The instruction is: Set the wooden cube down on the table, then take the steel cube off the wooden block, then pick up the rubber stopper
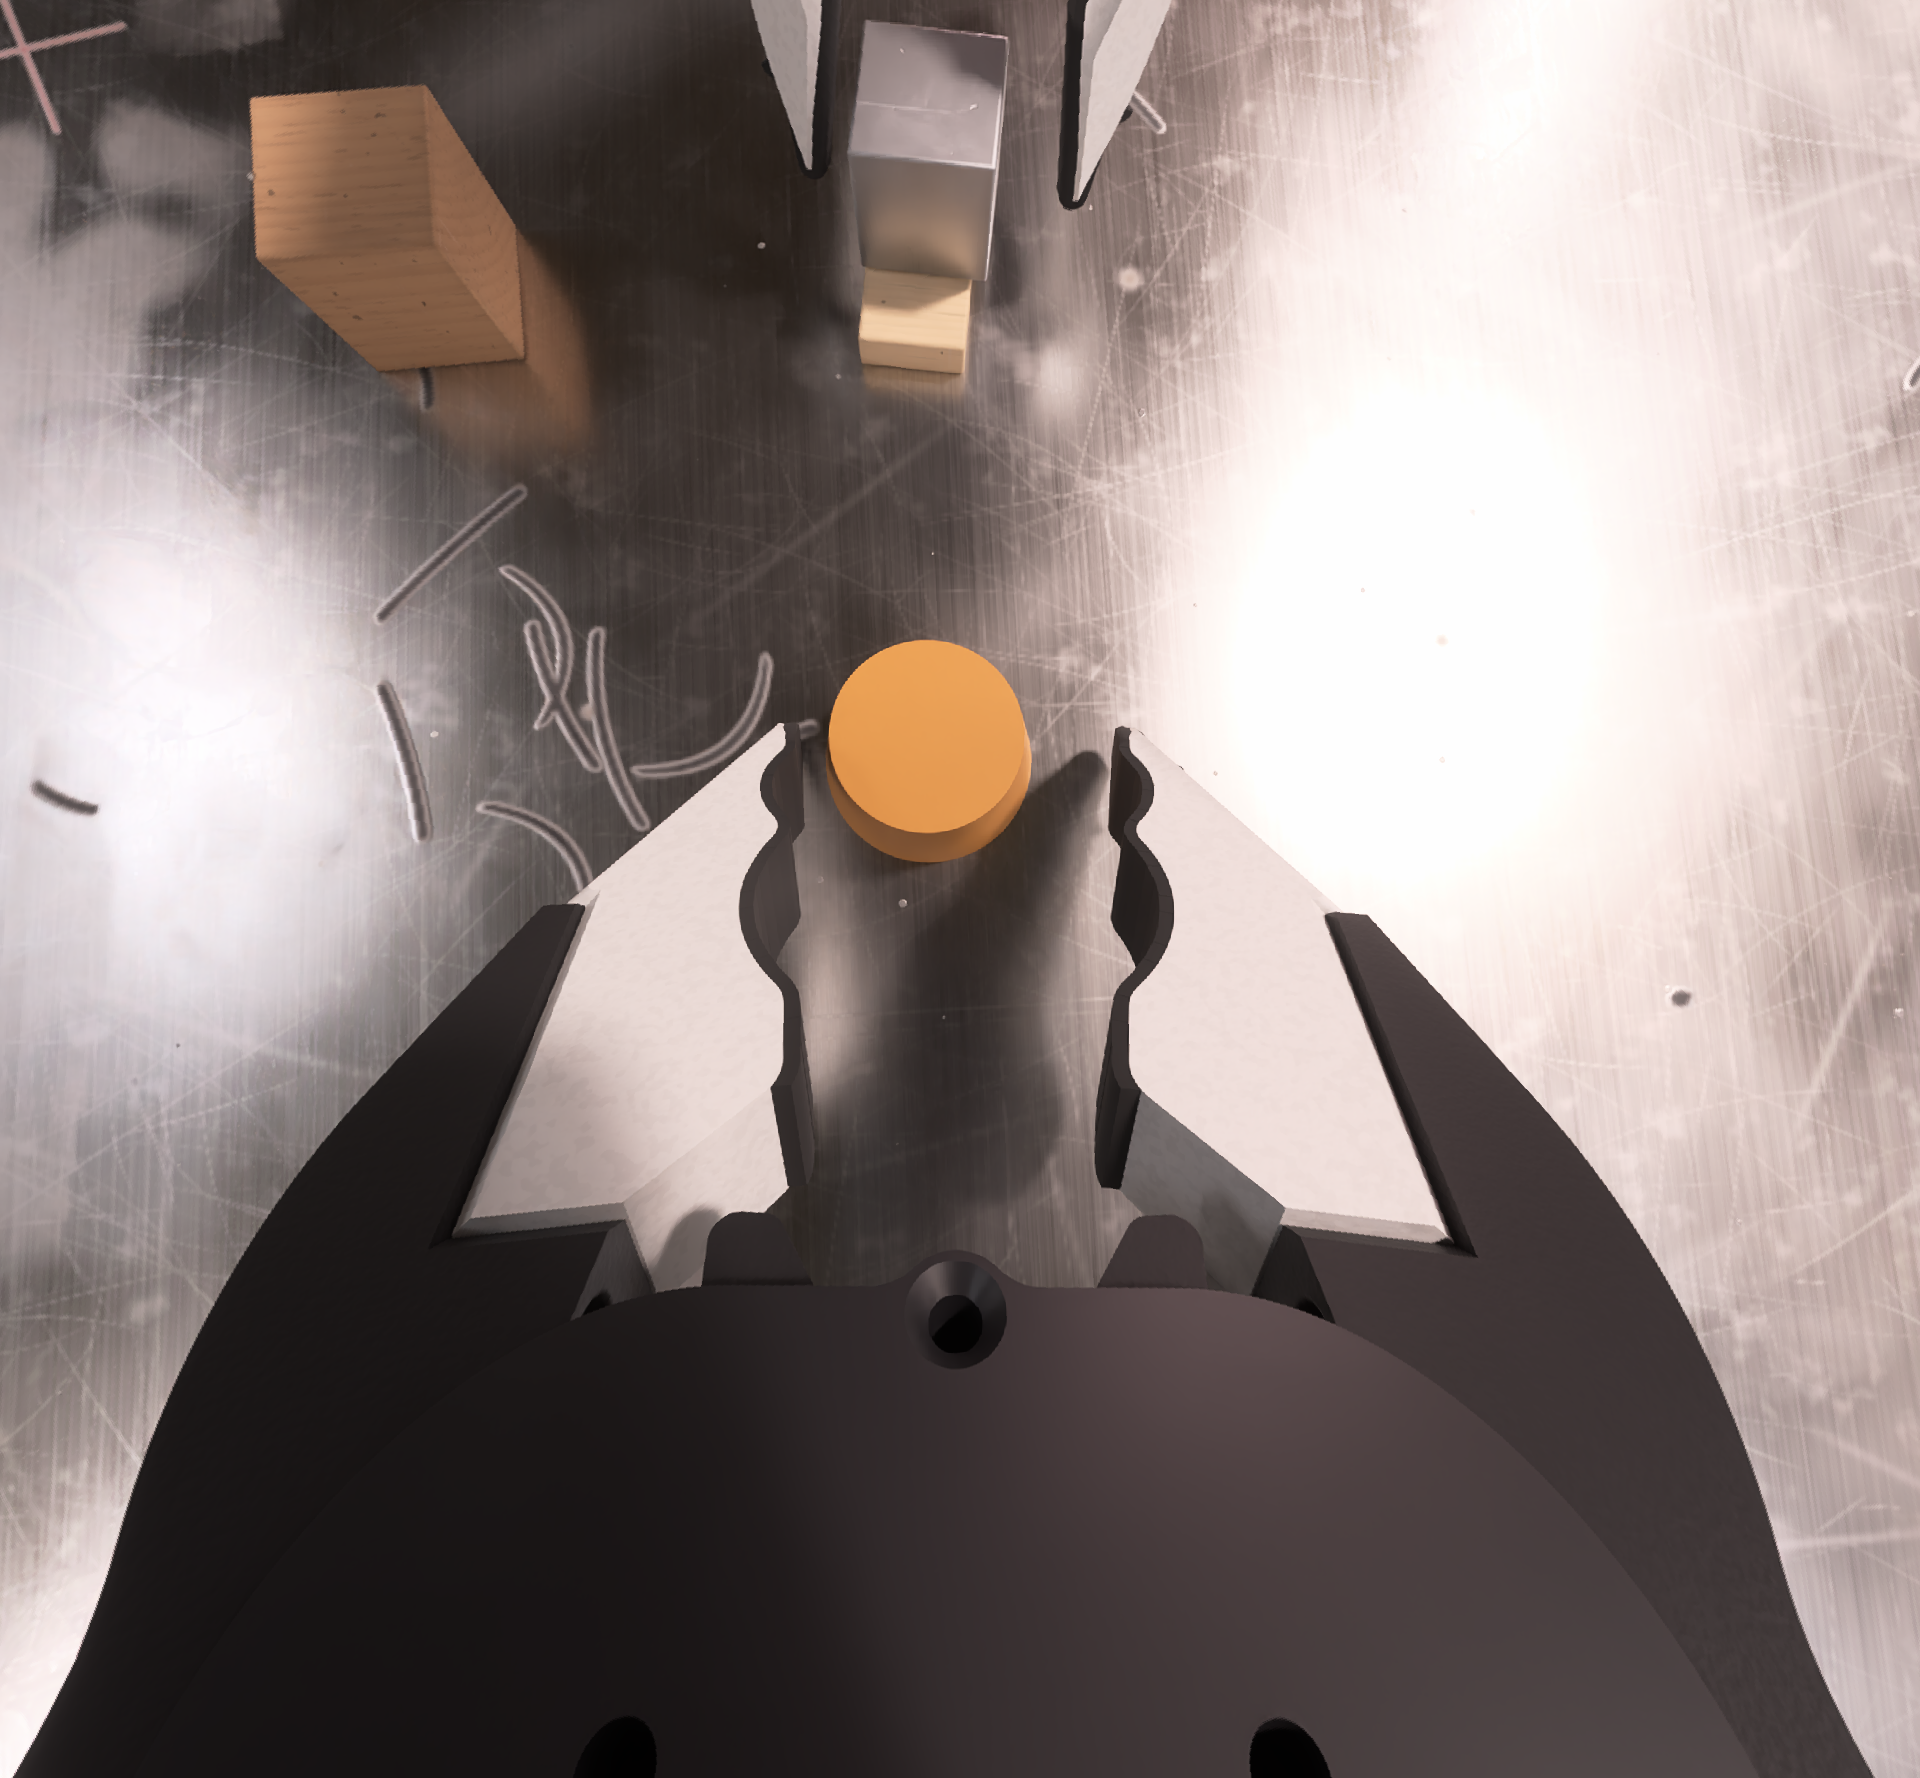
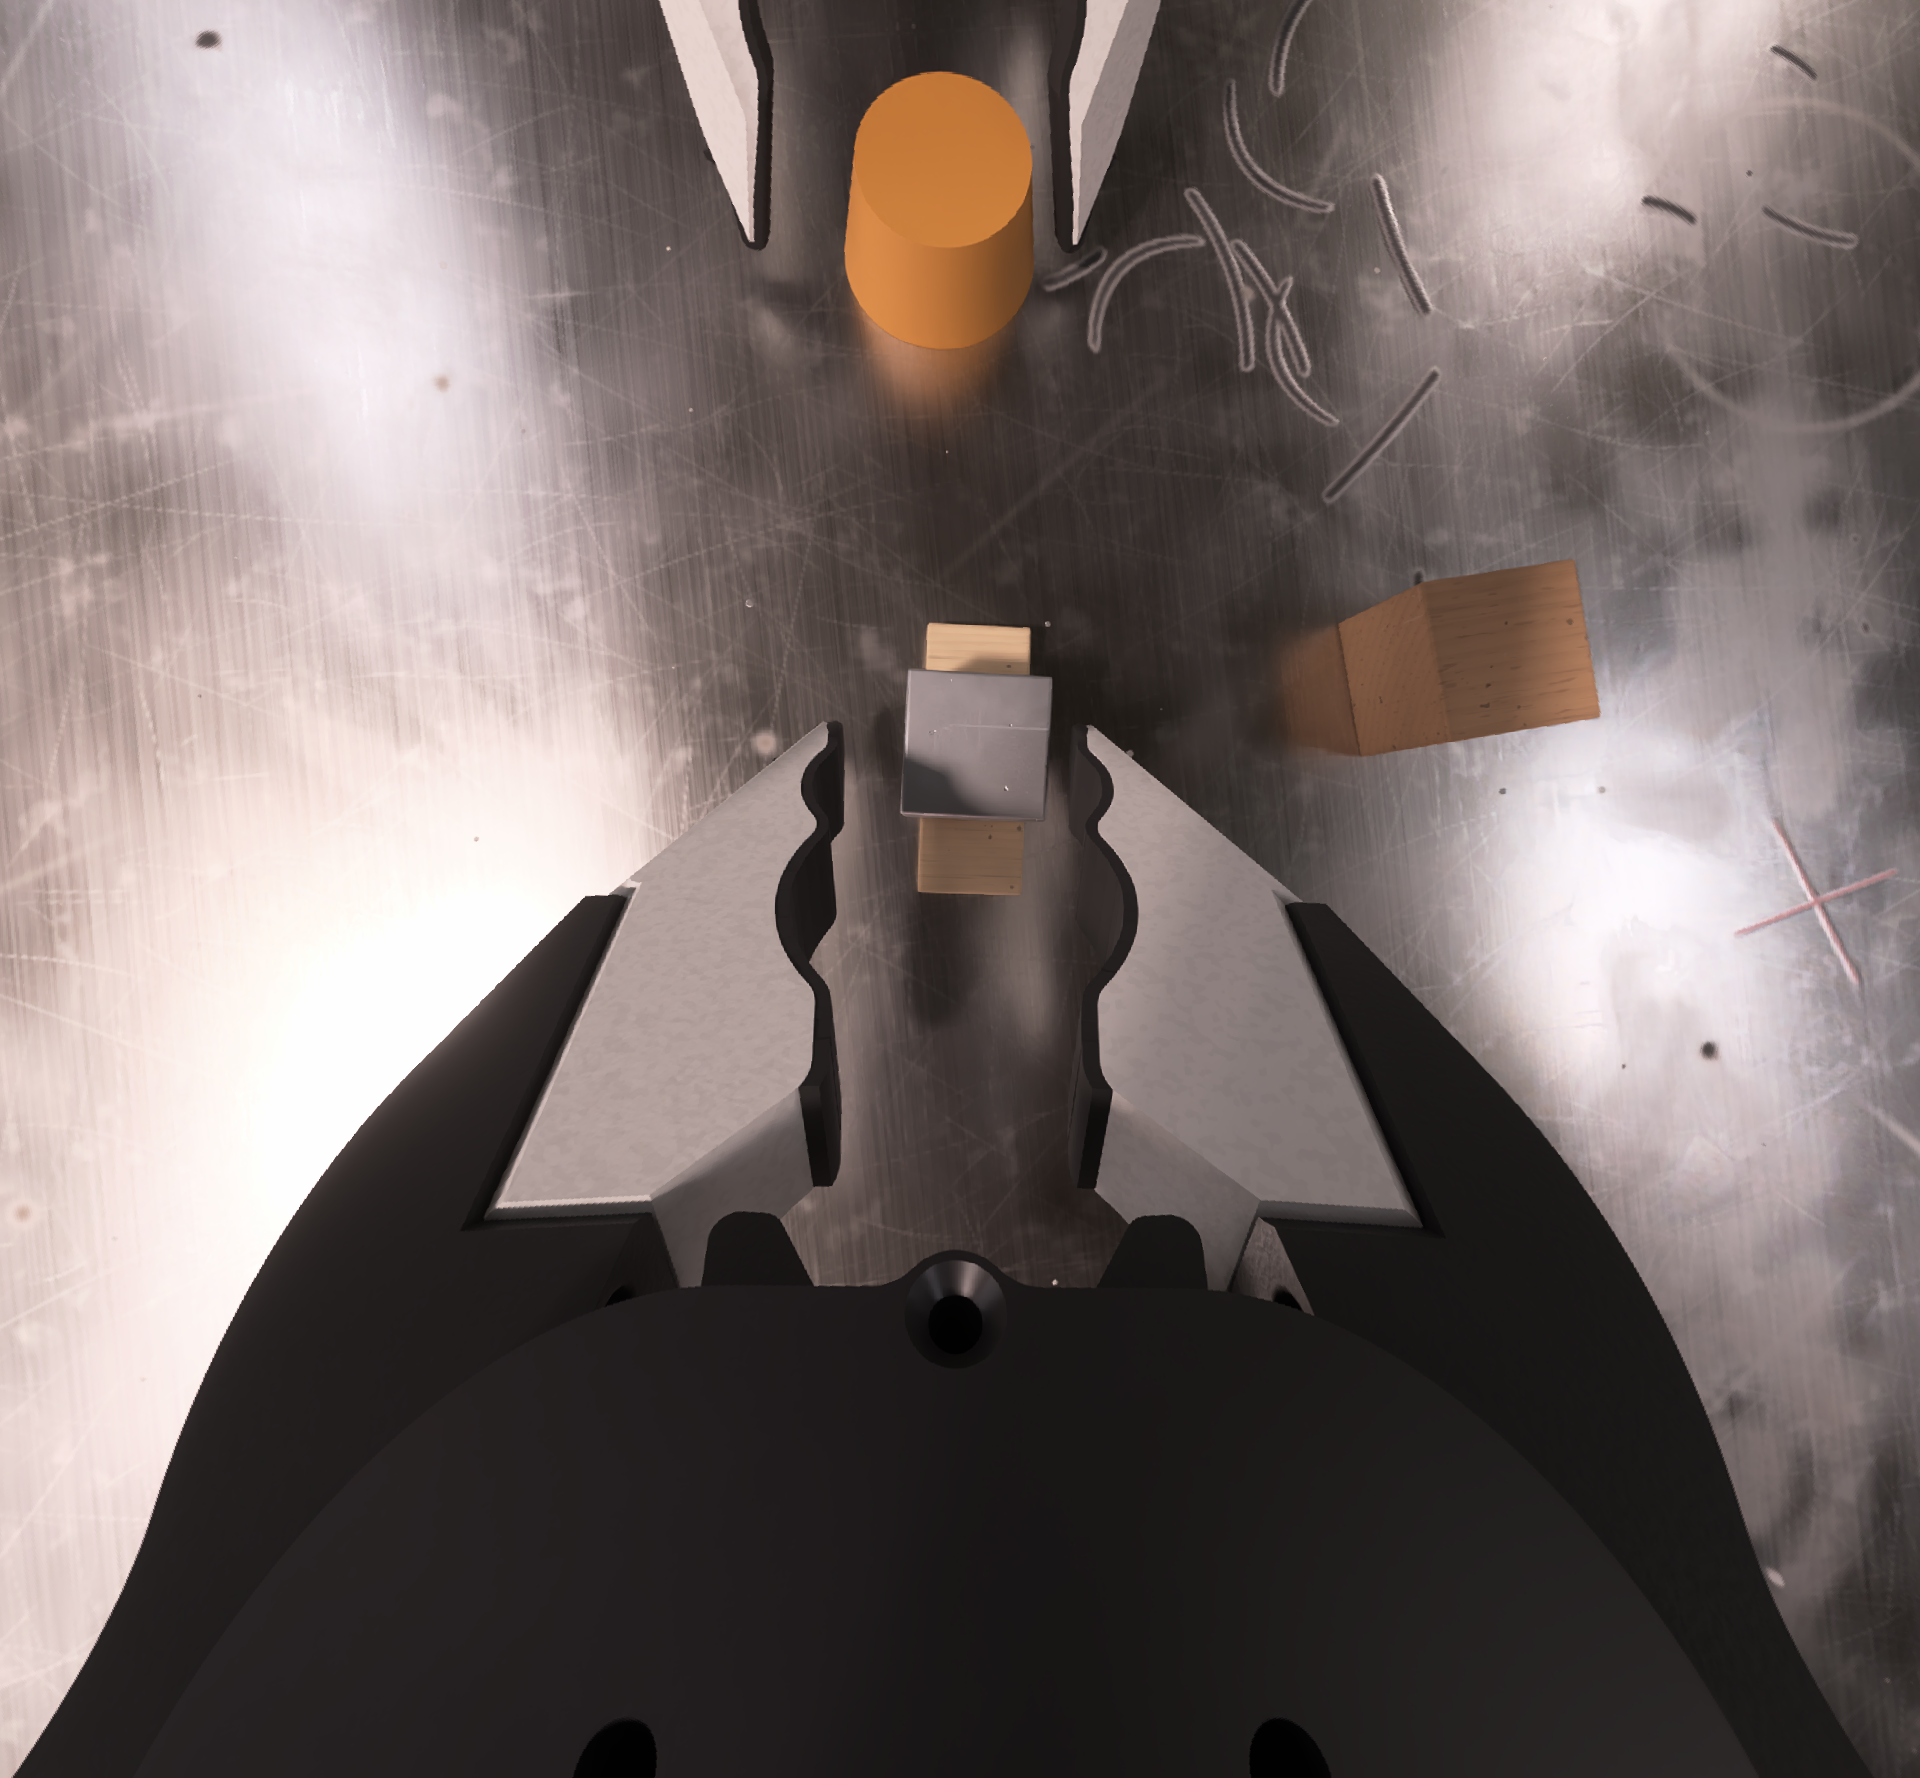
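An orange rubber stopper (image 1: 928, 762) stands on the scratched metal table (image 1: 1455, 897), between the tips of my left gripper (image 1: 956, 736), which is open and not gripping it. A steel cube (image 2: 977, 746) sits on a pale wooden block (image 2: 971, 861). My right gripper (image 2: 961, 733) is open, with one finger on each side of the steel cube and gaps showing. A brown wooden cube (image 2: 1465, 653) rests on the table, apart from both grippers. The left wrist view also shows the steel cube (image 1: 930, 149), the block (image 1: 914, 331), the wooden cube (image 1: 384, 222) and the right gripper (image 1: 945, 180).
Thin curled metal shavings (image 1: 582, 720) lie left of the stopper; they also show in the right wrist view (image 2: 1268, 294). A pink cross mark (image 2: 1813, 897) is on the table beyond the wooden cube. Bright glare patches cover parts of the surface.
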`<state>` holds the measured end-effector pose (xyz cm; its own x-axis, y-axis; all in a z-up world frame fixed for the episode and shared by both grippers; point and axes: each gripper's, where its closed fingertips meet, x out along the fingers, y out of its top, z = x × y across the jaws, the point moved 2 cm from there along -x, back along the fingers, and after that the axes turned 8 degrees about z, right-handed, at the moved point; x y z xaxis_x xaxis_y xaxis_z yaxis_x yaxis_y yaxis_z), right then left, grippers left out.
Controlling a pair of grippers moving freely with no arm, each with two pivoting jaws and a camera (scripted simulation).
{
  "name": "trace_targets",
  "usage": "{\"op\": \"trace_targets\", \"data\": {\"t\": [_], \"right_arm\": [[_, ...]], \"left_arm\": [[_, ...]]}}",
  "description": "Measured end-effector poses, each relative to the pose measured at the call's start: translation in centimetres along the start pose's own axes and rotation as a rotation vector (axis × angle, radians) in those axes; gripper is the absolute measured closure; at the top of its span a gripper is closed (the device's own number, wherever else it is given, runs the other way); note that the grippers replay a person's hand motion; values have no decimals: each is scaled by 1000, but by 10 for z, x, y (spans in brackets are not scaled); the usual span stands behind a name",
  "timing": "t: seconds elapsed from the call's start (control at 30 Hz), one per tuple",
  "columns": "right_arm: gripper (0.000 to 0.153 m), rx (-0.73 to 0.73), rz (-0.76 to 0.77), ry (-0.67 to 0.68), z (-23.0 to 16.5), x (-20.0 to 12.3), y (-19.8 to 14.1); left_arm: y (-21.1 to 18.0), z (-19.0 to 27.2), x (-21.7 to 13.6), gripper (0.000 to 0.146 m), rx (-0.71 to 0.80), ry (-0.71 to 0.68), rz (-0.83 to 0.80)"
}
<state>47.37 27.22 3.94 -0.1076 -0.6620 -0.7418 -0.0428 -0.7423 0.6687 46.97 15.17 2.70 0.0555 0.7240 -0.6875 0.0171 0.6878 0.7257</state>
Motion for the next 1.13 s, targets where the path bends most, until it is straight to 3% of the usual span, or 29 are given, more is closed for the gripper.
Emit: {"op": "trace_targets", "data": {"t": [0.13,0.9,1.13], "right_arm": [[125,-26,5,-38,4,0,-2],[125,87,130,-102,-6,-4,-4],[125,122,169,-274,52,-51,-10]], "left_arm": [[1,0,-2,100,7,-9,23],[0,-13,-7,107,8,65,37],[7,-15,-13,107,-3,76,96]]}}
